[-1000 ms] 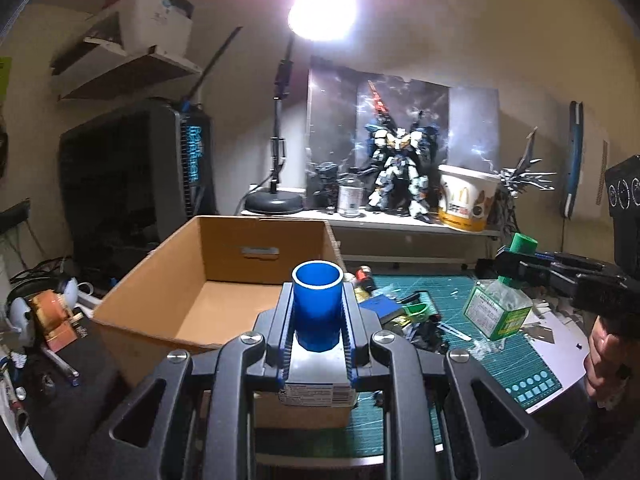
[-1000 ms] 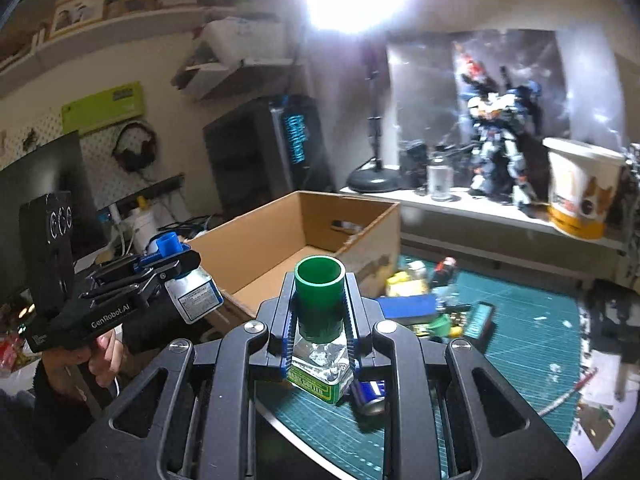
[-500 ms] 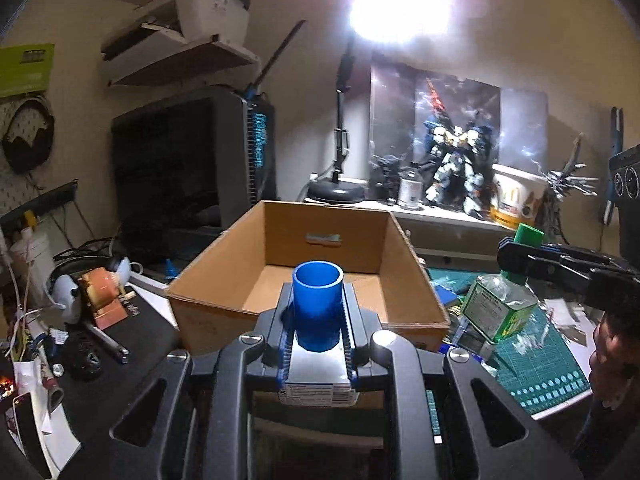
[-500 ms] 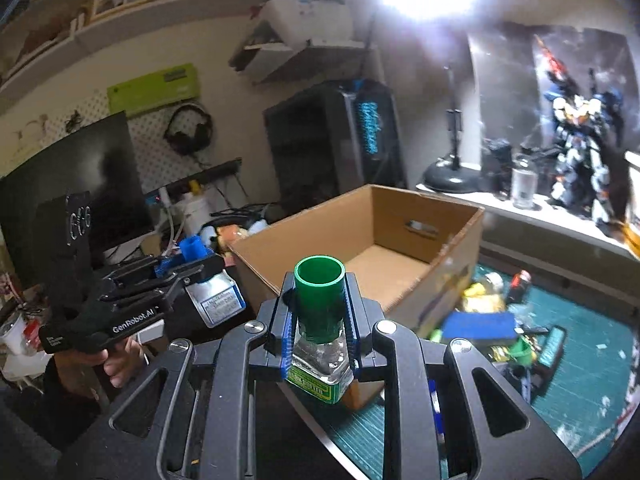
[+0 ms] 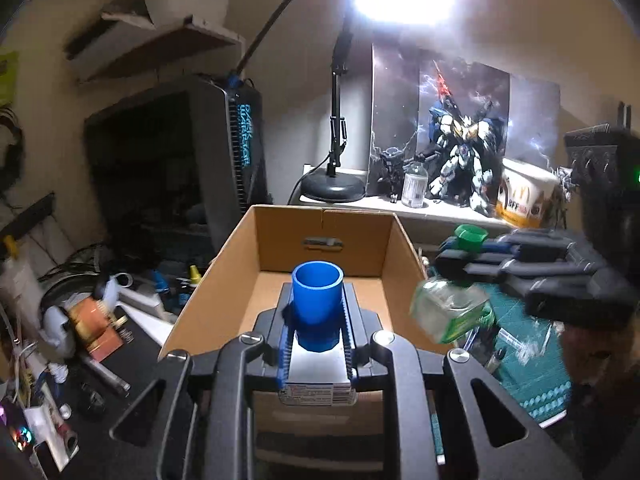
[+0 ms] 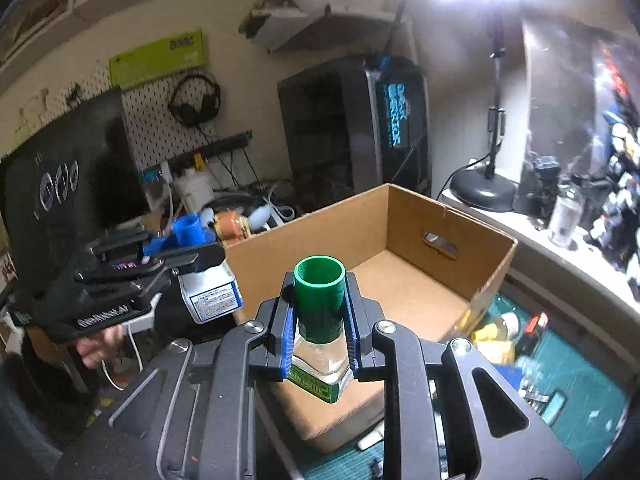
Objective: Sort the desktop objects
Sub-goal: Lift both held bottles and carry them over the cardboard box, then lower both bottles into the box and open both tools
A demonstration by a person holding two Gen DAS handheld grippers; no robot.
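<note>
- Between the blue pads of the left hand-held gripper point(image 5: 316, 332): blue-capped bottle point(image 5: 317, 308), clamped at the neck just under the cap; white body with a printed label hangs below the fingers. Bottle held above the near edge of the cardboard box point(image 5: 276, 240).
- Right hand-held gripper point(image 6: 320, 328): closed on the green-capped bottle point(image 6: 320, 292), grip at the neck; clear glass body with a green label shows below the pads. Bottle is in the air over the near corner of the box.
- Left wrist view: the green-capped bottle hangs tilted beside the box's right wall, outside the rim, blurred.
- Right wrist view: the blue-capped bottle sits left of the box, close to its left wall.
- Box: open top, brown floor visible, slot handle in the far wall. Cannot tell if anything lies in the hidden near part.
- Table: green cutting mat point(image 6: 580, 364) to the right of the box, with small scattered items, too blurred to name.
- Behind the box: black lamp base point(image 5: 333, 191) on a white ledge, a small clear bottle point(image 5: 415, 185), a robot model figure point(image 5: 460, 152), a paper bucket point(image 5: 524, 200).
- Dark PC tower point(image 5: 224, 152) at left rear.
</note>
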